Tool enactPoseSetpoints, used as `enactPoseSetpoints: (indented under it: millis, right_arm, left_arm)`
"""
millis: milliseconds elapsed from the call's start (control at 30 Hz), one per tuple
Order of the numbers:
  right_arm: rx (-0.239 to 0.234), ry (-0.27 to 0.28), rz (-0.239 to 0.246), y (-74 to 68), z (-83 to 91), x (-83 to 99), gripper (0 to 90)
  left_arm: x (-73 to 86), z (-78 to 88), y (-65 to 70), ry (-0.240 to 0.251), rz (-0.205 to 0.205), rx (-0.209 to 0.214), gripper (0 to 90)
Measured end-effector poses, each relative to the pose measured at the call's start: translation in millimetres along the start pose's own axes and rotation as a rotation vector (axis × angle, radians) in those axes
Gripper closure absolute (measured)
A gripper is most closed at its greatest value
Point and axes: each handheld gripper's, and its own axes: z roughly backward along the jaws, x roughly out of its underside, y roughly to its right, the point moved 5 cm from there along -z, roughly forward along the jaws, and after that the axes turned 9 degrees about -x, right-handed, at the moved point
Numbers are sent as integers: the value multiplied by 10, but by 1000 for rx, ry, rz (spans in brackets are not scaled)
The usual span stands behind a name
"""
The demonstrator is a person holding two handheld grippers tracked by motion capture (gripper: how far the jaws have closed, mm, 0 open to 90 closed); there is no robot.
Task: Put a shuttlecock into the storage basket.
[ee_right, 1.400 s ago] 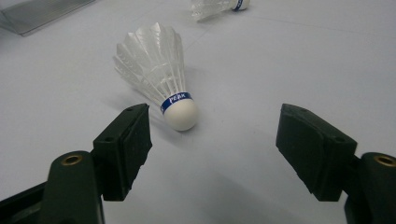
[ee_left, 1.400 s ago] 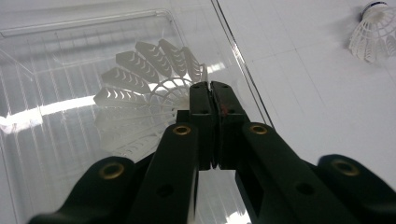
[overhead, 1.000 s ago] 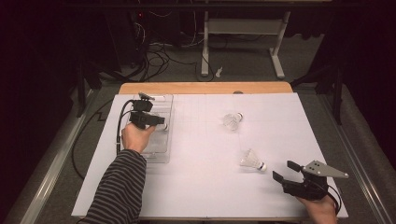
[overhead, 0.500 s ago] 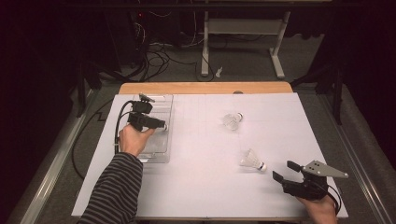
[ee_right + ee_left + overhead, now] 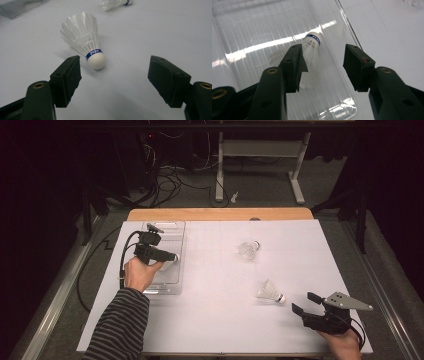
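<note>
A clear plastic tray lies at the table's left, and my left gripper hovers over it. In the left gripper view a white shuttlecock with a blue band lies in the tray, its feathers against the left pad. The left gripper is open; its jaws have just been opening and the right pad stands well apart. A second shuttlecock lies on the white sheet, cork toward my right gripper. That gripper is open, with the shuttlecock just beyond its left jaw.
A third shuttlecock lies on its side near the middle of the white sheet. A wooden table edge shows at the far side. Beyond it are dark floor, cables and desk legs. A black cable loops left from the left gripper.
The left hand has edged slightly toward the near side over the tray. The right gripper and both shuttlecocks on the sheet have stayed put.
</note>
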Motion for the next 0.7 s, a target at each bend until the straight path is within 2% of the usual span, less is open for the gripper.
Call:
enactPoseSetpoints:
  millis: [333,567,700]
  right_arm:
    - [2,3,3,2,3,-2,270]
    - [3,2,2,0,3,-2,270]
    - [3,3,2,1,3,-3,270]
  left_arm:
    - [104,60,7,26,-6,5,468]
    - [151,131,18,66,-4,-16,408]
    - [175,172,30,86,-11,-12,411]
